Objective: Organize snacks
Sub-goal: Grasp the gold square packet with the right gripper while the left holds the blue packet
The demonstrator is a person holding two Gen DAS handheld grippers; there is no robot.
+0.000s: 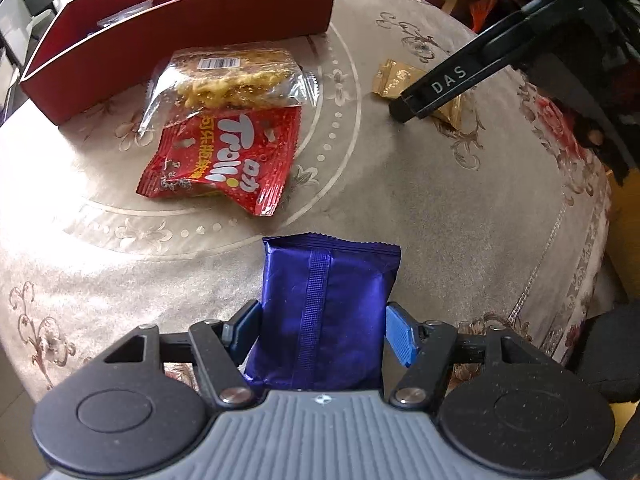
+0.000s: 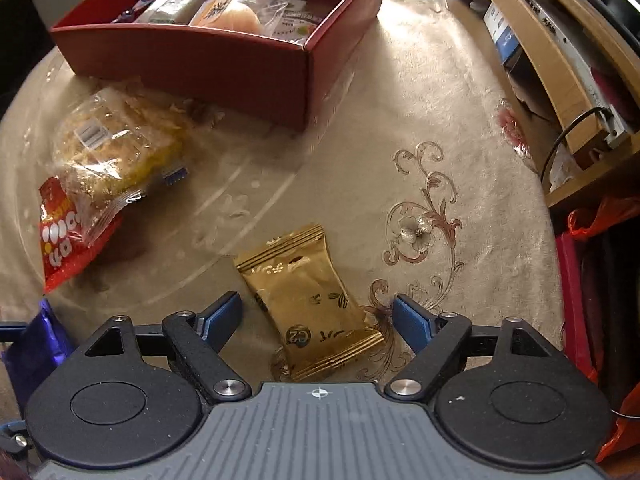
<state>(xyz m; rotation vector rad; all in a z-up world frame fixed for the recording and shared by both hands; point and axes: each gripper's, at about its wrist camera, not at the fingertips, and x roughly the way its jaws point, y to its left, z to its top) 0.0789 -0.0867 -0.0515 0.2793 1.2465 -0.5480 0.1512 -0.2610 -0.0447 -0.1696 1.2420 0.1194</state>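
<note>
My left gripper (image 1: 322, 316) is shut on a blue foil snack packet (image 1: 328, 272), its blue pads pressing both sides just above the tablecloth. That packet shows at the left edge of the right wrist view (image 2: 32, 344). A gold snack packet (image 2: 304, 280) lies flat on the cloth between the fingers of my right gripper (image 2: 317, 306), which is open with gaps on both sides. In the left wrist view a black finger (image 1: 440, 88) of that gripper stands over the gold packet (image 1: 394, 76). The red box (image 2: 224, 60) (image 1: 180, 36) at the back holds several wrapped snacks (image 2: 228, 8).
A red Trolli bag (image 1: 224, 160) (image 2: 64, 236) lies partly under a clear bag of yellow crisps (image 1: 232, 80) (image 2: 112, 148) in front of the box. A wooden shelf (image 2: 560, 60) with cables stands past the table's right edge, with an orange plastic bag (image 2: 600, 216) below it.
</note>
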